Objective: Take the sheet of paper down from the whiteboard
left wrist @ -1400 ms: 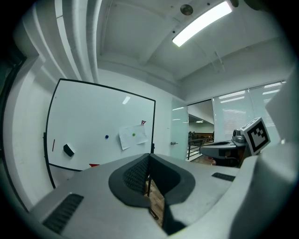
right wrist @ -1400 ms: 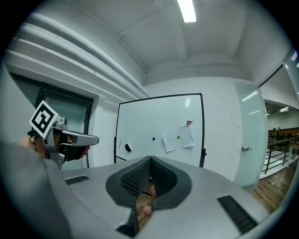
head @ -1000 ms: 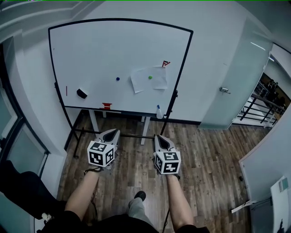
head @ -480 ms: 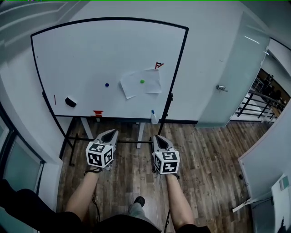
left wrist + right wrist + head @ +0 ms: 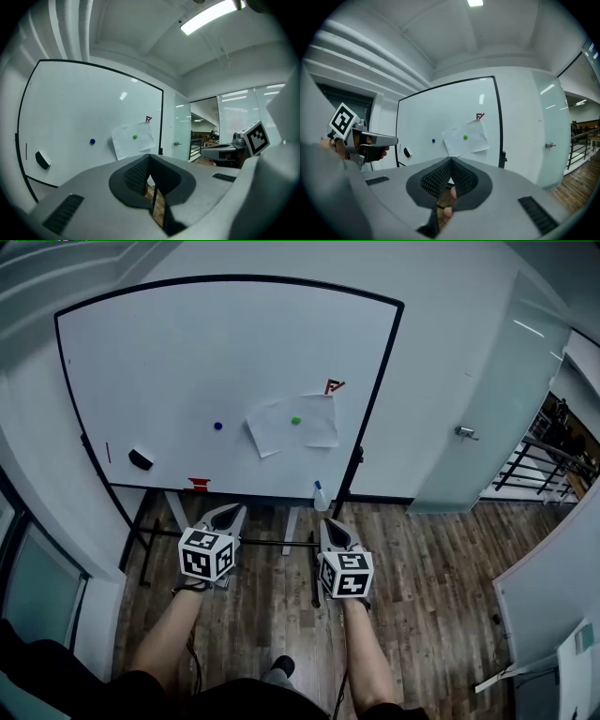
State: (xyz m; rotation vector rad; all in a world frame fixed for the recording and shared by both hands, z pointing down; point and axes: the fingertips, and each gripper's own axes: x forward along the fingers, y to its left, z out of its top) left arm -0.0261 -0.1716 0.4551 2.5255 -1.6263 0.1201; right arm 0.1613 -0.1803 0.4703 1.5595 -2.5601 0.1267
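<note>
Paper [image 5: 277, 432] on whiteboard [image 5: 169, 352], well beyond both jaws — untouched

We see the white sheet of paper [image 5: 281, 430] lying flat against the whiteboard [image 5: 169, 343], tilted so that its lower left corner dips lowest. It hangs on the board's right half, pinned by a small green magnet [image 5: 296, 421] near its middle.

Bright ceiling strip light [image 5: 212, 16], whiteboard [image 5: 84, 117] glare, fisheye edges, sharp focus
</note>
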